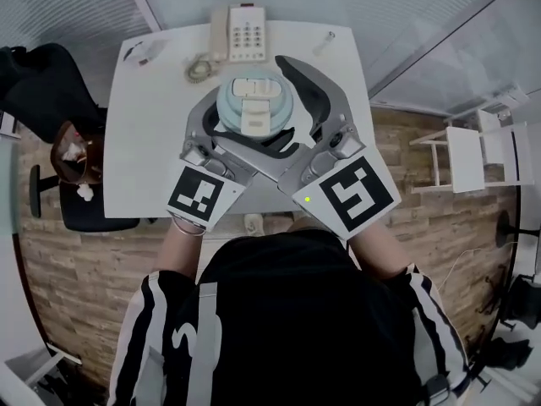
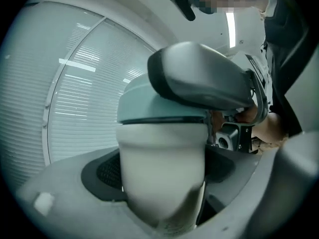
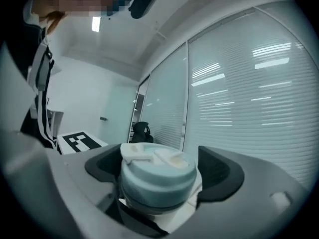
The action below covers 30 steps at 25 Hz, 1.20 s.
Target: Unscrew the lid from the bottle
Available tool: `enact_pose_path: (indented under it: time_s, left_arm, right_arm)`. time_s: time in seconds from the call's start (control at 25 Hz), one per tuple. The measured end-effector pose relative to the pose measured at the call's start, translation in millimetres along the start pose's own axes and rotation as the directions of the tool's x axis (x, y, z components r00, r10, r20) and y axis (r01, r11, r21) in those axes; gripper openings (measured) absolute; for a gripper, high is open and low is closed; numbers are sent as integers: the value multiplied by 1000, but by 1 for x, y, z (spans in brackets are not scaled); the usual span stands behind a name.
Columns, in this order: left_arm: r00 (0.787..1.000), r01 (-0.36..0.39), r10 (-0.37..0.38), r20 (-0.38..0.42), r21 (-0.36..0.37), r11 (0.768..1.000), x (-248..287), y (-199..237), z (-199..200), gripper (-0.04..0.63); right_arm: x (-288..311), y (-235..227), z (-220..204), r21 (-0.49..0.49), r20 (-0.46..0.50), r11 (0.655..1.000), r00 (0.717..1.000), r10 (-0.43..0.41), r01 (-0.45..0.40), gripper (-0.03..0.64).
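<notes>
The left gripper (image 2: pixel 160 176) clamps the bottle (image 2: pixel 162 153) by its pale body. The right gripper (image 3: pixel 159 172) grips the lid (image 1: pixel 254 100) (still seated on top).

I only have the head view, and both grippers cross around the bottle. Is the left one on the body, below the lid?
Observer: Yes. The left gripper view shows the left gripper with its fingers pressed on the white body of the bottle, under the lid.
Operator: And the right one?
Observer: The right gripper view shows the right gripper closed on the pale blue lid, one finger on each side.
Operator: Is the lid off yet?
Observer: No. Side on, it sits flush on the body, with only a thin dark seam between them.
</notes>
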<state>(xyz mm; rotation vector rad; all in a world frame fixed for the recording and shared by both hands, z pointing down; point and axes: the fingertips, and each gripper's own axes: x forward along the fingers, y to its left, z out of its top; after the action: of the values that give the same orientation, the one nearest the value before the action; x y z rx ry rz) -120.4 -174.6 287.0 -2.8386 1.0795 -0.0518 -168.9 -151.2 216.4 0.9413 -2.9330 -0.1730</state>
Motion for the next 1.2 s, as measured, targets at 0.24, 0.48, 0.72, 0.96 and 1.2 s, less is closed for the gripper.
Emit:
enact_pose_path:
  time_s: [0.24,0.48,0.72,0.96,1.2]
  left_arm:
    - [995,101,-100,19,-67,993,5,-14,-6,437]
    - [980,199,-198,28,-69,978,10,-28,1,437]
    - [983,184,-184,6,-71,980,24,-30,-12,437]
    - [987,158,-155,34,-81,984,36,-19,-14,437]
    - [986,161,-158,46,-58,985,46,-14,-20,436]
  right_arm:
    - [-10,2,-4,37,17,974,974,225,-225,440]
    - [-28,0,5,57,93,887,887,453,-459,438]
    - [-34,-22,9,39,154,865,858,489,-500,438]
    - [-30,-58,13,142,223,850,853,471,-507,437]
    - [-19,-92,3,236,283,826,849,445,-512,437]
